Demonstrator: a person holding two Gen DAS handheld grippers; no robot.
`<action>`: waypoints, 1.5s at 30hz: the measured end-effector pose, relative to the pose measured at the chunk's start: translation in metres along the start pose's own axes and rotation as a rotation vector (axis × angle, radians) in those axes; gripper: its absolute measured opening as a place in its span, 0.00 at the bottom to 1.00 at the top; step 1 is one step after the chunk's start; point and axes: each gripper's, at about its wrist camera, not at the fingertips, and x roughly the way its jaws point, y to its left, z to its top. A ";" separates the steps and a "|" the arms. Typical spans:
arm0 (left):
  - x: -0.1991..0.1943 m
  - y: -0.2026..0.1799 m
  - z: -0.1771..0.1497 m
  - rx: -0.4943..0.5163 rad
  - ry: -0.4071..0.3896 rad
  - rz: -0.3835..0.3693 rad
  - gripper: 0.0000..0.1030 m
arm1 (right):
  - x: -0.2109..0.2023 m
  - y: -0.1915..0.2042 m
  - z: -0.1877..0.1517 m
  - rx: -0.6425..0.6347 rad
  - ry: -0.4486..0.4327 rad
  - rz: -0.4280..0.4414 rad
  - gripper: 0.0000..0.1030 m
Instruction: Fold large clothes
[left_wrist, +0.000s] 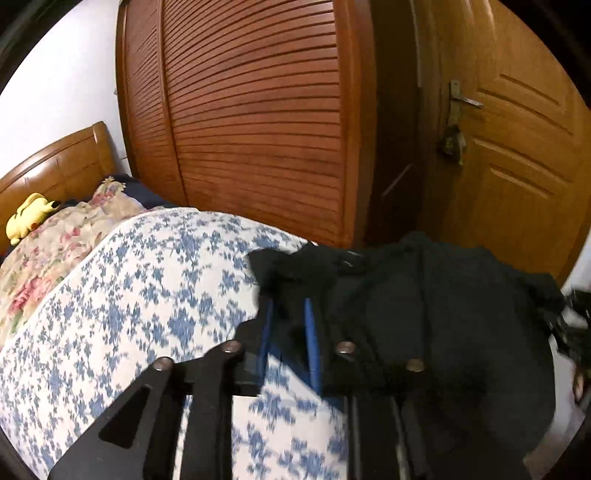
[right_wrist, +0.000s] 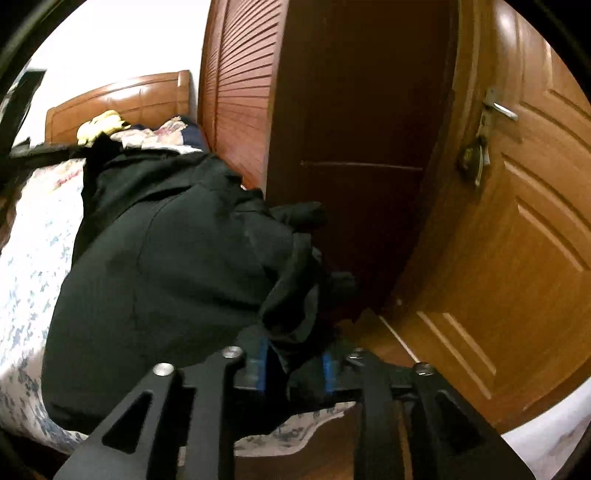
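Note:
A large black garment (left_wrist: 443, 314) lies on the bed with the blue-flowered sheet (left_wrist: 147, 295). In the left wrist view my left gripper (left_wrist: 290, 306) is shut on the garment's left edge, cloth bunched between its blue pads. In the right wrist view the same garment (right_wrist: 166, 277) spreads over the bed, and my right gripper (right_wrist: 295, 354) is shut on a bunched fold of it at the bed's right edge. The right gripper also shows at the far right of the left wrist view (left_wrist: 576, 332).
A louvred wooden wardrobe (left_wrist: 251, 110) stands just behind the bed. A wooden door (right_wrist: 517, 221) with a handle is to the right. A flowered quilt (left_wrist: 55, 251), a yellow plush toy (left_wrist: 29, 218) and the headboard (left_wrist: 55, 166) are at the far left.

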 end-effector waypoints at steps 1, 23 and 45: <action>-0.011 0.001 -0.007 0.004 -0.002 -0.011 0.25 | -0.005 -0.003 0.001 0.012 -0.015 -0.004 0.57; -0.234 0.082 -0.167 -0.087 -0.063 0.131 0.45 | -0.130 0.125 -0.009 -0.081 -0.192 0.253 0.85; -0.415 0.167 -0.313 -0.398 -0.085 0.620 0.45 | -0.238 0.279 -0.054 -0.215 -0.212 0.688 0.88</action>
